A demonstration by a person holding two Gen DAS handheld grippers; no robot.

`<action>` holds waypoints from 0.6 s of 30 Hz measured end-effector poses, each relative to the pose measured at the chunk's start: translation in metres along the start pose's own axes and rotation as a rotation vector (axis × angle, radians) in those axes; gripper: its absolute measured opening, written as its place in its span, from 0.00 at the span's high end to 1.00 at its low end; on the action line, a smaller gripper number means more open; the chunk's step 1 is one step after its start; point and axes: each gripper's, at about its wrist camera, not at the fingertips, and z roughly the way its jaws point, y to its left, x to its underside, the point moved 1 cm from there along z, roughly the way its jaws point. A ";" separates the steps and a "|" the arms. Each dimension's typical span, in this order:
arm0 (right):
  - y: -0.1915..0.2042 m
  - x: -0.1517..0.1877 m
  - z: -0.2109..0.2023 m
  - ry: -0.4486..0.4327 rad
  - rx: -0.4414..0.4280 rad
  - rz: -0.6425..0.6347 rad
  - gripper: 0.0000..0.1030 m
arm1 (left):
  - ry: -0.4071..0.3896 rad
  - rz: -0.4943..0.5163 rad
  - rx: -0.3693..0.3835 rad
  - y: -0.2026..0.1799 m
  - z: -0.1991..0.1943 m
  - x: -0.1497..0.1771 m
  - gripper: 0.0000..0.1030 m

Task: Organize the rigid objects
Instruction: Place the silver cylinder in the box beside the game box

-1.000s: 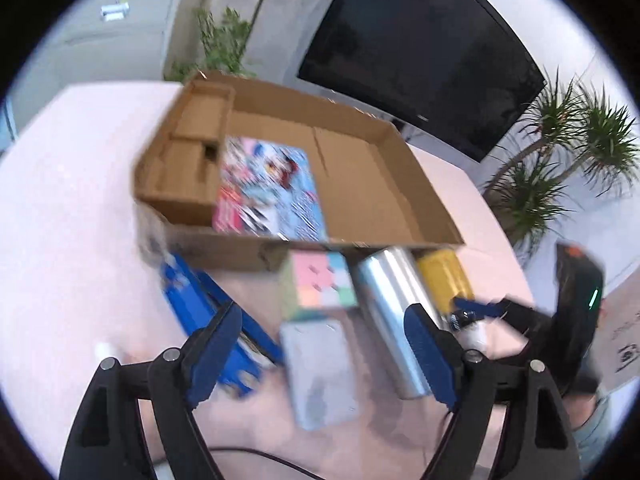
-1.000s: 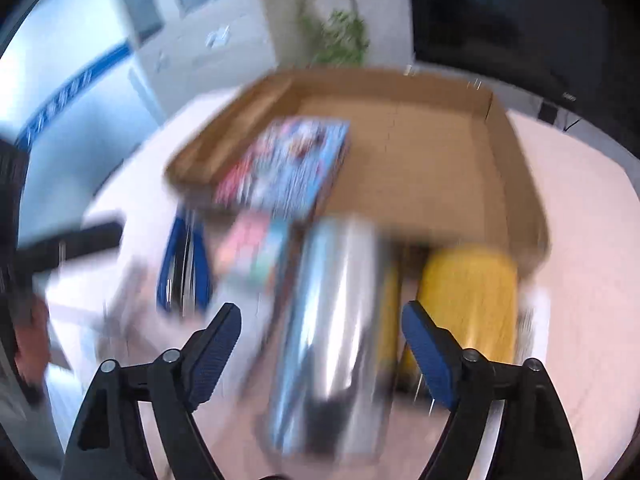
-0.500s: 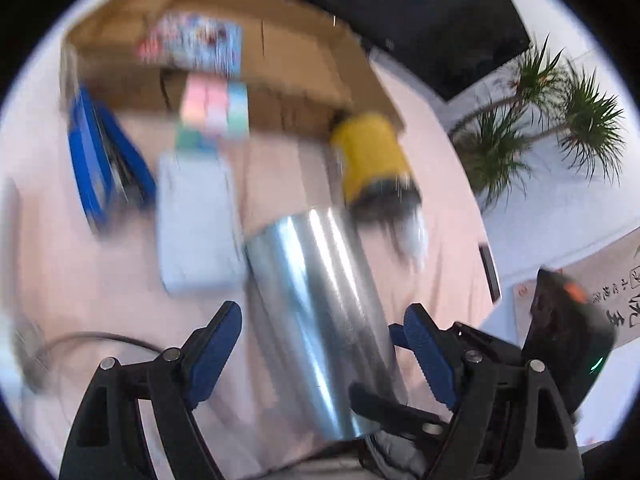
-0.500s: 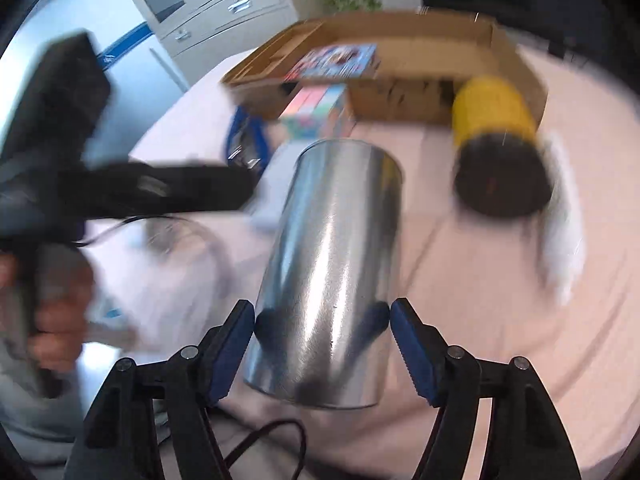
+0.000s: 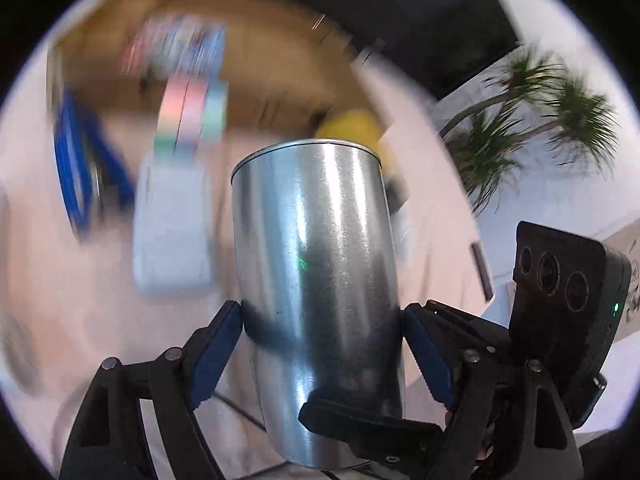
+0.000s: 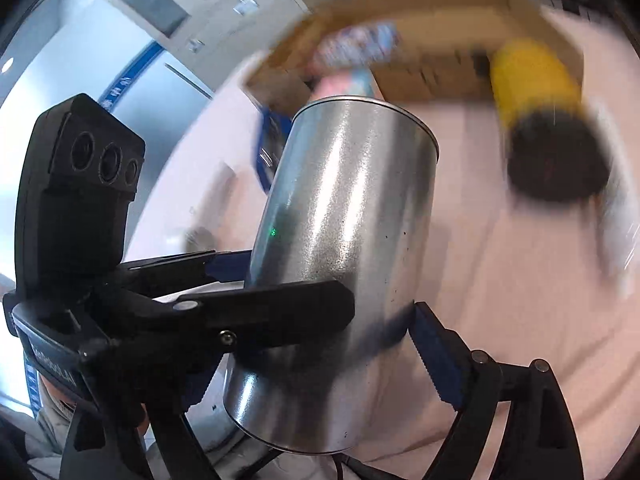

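A shiny silver can is held up above the pink table, between both grippers. In the left wrist view my left gripper has its blue pads pressed on the can's two sides. The right gripper also has the can between its jaws, lower down. Those jaws are opening, and its right pad sits just off the can's edge. Its other finger is hidden behind the left gripper's black finger, which crosses in front of the can.
Behind the can is an open cardboard box with a colourful book in it. In front of it lie a pastel cube, a pale flat box, a blue tool and a yellow can on its side.
The silver can lay on the table beside the yellow can. The right gripper grasped and raised it. Now the left jaws clasp it and the right jaws have spread wider.
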 end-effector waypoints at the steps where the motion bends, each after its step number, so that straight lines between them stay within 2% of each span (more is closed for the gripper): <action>1: 0.004 -0.006 -0.010 -0.023 0.002 -0.018 0.15 | -0.047 0.046 -0.008 -0.012 -0.014 -0.014 0.21; 3: 0.022 -0.040 -0.044 -0.126 0.011 -0.087 0.15 | -0.131 0.128 -0.028 -0.033 -0.037 -0.049 0.21; 5: 0.028 -0.071 -0.066 -0.190 0.015 -0.129 0.15 | -0.181 0.186 -0.037 -0.044 -0.049 -0.093 0.21; 8: 0.026 -0.148 -0.083 -0.252 0.032 -0.161 0.15 | -0.182 0.198 -0.041 -0.042 -0.045 -0.161 0.21; 10: 0.018 -0.175 -0.083 -0.250 0.029 -0.150 0.15 | -0.162 0.192 -0.040 -0.035 -0.029 -0.195 0.21; 11: 0.006 -0.206 -0.074 -0.238 0.025 -0.135 0.15 | -0.148 0.178 -0.038 -0.027 -0.023 -0.207 0.21; 12: -0.001 -0.220 -0.066 -0.226 0.021 -0.119 0.15 | -0.128 0.156 -0.035 -0.018 -0.012 -0.218 0.21; 16: -0.036 -0.257 -0.019 -0.155 0.014 -0.064 0.15 | -0.033 0.047 -0.009 0.027 0.043 -0.248 0.21; 17: -0.048 -0.269 0.020 -0.114 0.016 -0.043 0.15 | -0.006 0.014 -0.003 0.041 0.060 -0.250 0.21; 18: -0.056 -0.272 0.034 -0.093 0.014 -0.029 0.15 | 0.021 -0.014 0.001 0.054 0.075 -0.250 0.21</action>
